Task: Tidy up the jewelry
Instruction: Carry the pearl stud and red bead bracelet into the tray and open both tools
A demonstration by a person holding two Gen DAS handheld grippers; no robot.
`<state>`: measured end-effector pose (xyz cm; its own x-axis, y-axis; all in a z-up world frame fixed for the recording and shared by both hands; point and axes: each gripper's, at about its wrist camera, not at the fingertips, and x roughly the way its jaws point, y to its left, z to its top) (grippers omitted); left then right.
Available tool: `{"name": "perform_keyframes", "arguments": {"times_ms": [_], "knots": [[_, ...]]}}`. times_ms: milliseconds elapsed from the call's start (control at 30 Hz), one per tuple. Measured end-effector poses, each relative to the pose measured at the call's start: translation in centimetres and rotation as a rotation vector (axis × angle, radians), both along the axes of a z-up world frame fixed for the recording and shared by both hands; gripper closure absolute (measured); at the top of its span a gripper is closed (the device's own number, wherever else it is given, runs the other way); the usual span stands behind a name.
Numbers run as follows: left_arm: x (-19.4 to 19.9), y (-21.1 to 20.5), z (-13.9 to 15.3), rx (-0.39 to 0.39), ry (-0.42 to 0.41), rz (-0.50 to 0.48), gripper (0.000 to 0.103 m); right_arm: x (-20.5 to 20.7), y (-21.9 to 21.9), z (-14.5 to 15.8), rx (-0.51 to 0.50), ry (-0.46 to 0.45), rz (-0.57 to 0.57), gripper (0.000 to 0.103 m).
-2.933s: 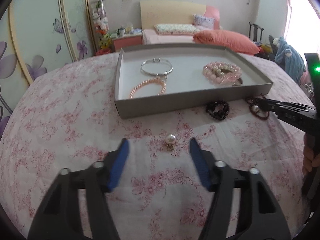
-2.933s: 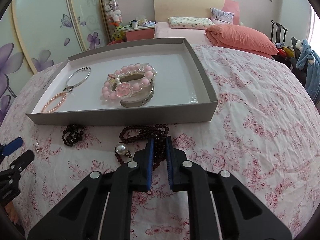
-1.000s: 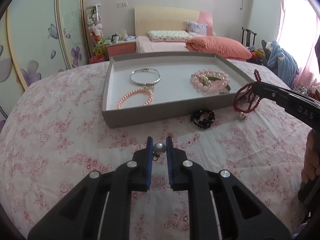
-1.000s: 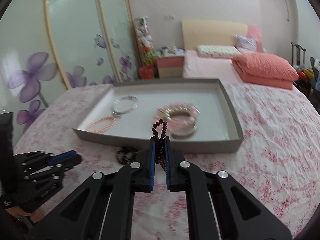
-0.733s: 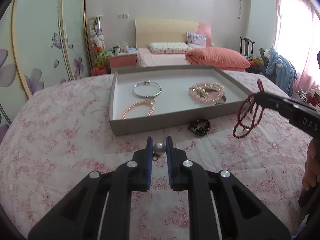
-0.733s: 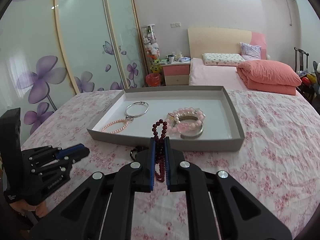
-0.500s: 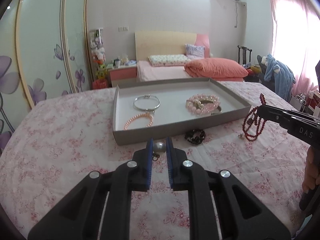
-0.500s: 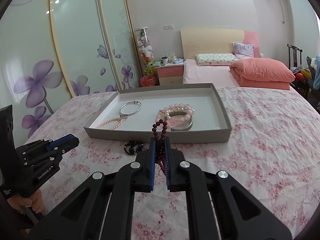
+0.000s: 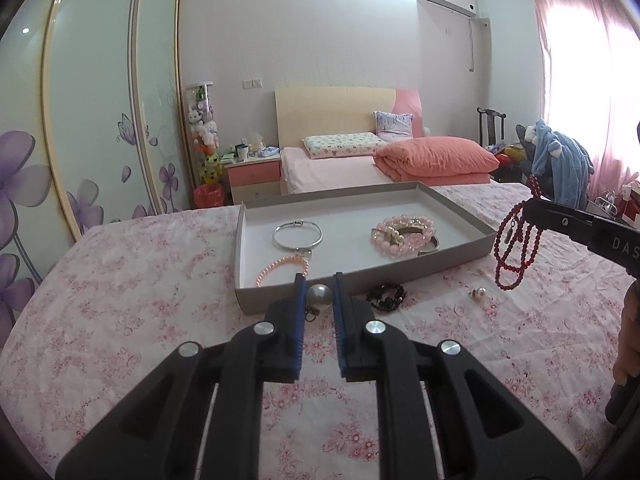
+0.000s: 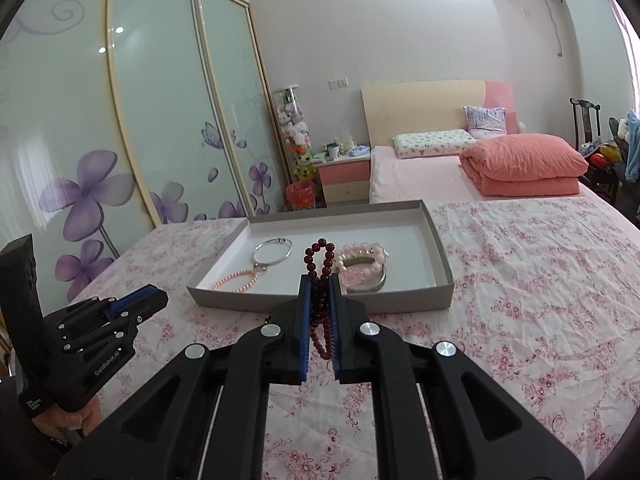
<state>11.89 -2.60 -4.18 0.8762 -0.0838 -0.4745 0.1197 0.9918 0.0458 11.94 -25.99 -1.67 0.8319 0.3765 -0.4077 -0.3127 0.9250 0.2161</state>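
Observation:
My left gripper [image 9: 317, 286] is shut on a pearl earring [image 9: 319, 295], held above the flowered bedspread in front of the grey tray [image 9: 360, 278]. Between the blue pads of my right gripper [image 10: 319, 286] hangs a dark red bead necklace [image 10: 320, 264]; the same necklace [image 9: 514, 248] dangles at the right of the left wrist view. In the tray lie a silver bangle [image 9: 297, 235], a pink pearl bracelet [image 9: 280, 266] and a pile of pink bead bracelets [image 9: 404, 234]. A black bead bracelet [image 9: 386, 297] and a second pearl earring [image 9: 479, 293] lie on the bedspread before the tray.
The tray sits mid-bed on the pink flowered spread [image 9: 120, 280]. Beyond it are pillows and a folded coral quilt [image 9: 436, 160]. Sliding wardrobe doors [image 10: 100, 140] line the left, and a chair with clothes [image 9: 560, 160] stands at the right. A hand [image 10: 68, 416] holds the left gripper.
Both grippers have risen and tilted up with their loads, so the tray looks farther off. The red necklace now swings free of the bedspread, and the second earring lies uncovered.

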Motion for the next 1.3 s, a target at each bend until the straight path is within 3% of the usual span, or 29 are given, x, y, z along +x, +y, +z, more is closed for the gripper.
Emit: {"name": "perform_keyframes", "arguments": {"times_ms": [500, 800, 1033, 1300], "knots": [[0.0, -0.4, 1.2, -0.011, -0.039, 0.000, 0.089, -0.7, 0.1, 1.7, -0.010, -0.089, -0.041, 0.094], [2.9, -1.1, 3.5, -0.023, -0.074, 0.029, 0.089, 1.0, 0.5, 4.3, -0.020, -0.183, -0.082, 0.094], [6.7, -1.7, 3.8, -0.014, -0.066, 0.057, 0.089, 4.5, 1.3, 4.6, -0.014, -0.165, -0.087, 0.094], [10.2, -1.9, 2.7, -0.019, -0.036, 0.064, 0.089, 9.0, 2.5, 3.5, -0.012, -0.084, -0.079, 0.094]]}}
